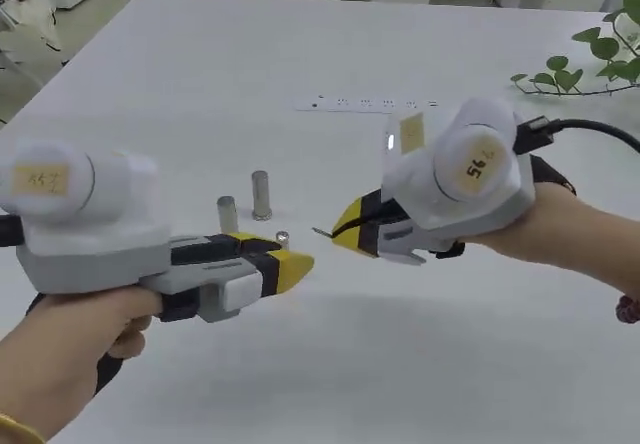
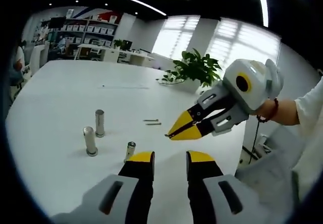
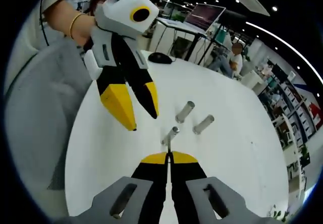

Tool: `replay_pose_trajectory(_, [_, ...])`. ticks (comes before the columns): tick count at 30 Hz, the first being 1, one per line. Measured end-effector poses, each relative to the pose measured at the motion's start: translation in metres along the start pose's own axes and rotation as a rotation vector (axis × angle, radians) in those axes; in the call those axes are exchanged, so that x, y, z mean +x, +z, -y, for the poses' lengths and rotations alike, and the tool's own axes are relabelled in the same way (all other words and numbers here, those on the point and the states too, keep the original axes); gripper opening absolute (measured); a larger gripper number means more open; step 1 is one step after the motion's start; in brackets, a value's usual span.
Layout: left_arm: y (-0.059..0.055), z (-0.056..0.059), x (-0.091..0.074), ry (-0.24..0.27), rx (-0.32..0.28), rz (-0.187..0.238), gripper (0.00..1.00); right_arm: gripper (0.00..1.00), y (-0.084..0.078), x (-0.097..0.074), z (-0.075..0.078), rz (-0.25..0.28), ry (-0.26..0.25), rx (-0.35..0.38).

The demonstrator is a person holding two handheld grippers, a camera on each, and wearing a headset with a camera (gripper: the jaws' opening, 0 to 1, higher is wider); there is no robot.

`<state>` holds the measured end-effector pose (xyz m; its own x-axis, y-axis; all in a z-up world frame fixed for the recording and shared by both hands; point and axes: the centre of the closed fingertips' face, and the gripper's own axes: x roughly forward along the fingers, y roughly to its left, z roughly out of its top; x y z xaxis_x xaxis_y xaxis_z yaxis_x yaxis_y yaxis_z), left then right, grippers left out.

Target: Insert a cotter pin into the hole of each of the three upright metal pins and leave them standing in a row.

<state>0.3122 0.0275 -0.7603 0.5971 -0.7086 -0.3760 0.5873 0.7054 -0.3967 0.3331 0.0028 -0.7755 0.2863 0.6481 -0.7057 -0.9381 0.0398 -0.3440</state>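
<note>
Three upright metal pins stand on the white table: a tall one [image 1: 261,194], one to its left [image 1: 227,212], and a short one [image 1: 282,237] nearest the grippers. My right gripper [image 1: 337,235] is shut on a thin cotter pin [image 3: 168,147], whose tip points at the short pin [image 3: 172,134] just ahead. My left gripper [image 2: 170,158] is open and holds nothing; it hovers just right of the short pin [image 2: 130,151]. The two grippers face each other, tips a few centimetres apart. Two spare cotter pins [image 2: 151,122] lie further back on the table.
A white power strip [image 1: 365,103] lies across the table behind the pins. A trailing green plant [image 1: 600,59] sits at the far right edge. A black cable [image 1: 590,129] runs from the right gripper. Shelves and desks stand beyond the table.
</note>
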Motion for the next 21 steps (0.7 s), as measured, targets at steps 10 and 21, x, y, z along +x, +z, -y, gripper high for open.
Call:
replay_pose_trajectory(10, [0.004, 0.002, 0.004, -0.024, -0.117, 0.034, 0.15, 0.01, 0.015, 0.0, -0.013, 0.033, 0.01, -0.075])
replay_pose_trajectory(21, [0.002, 0.002, 0.004, -0.029, -0.152, 0.041, 0.03, 0.01, 0.023, 0.001, -0.02, 0.044, 0.024, -0.12])
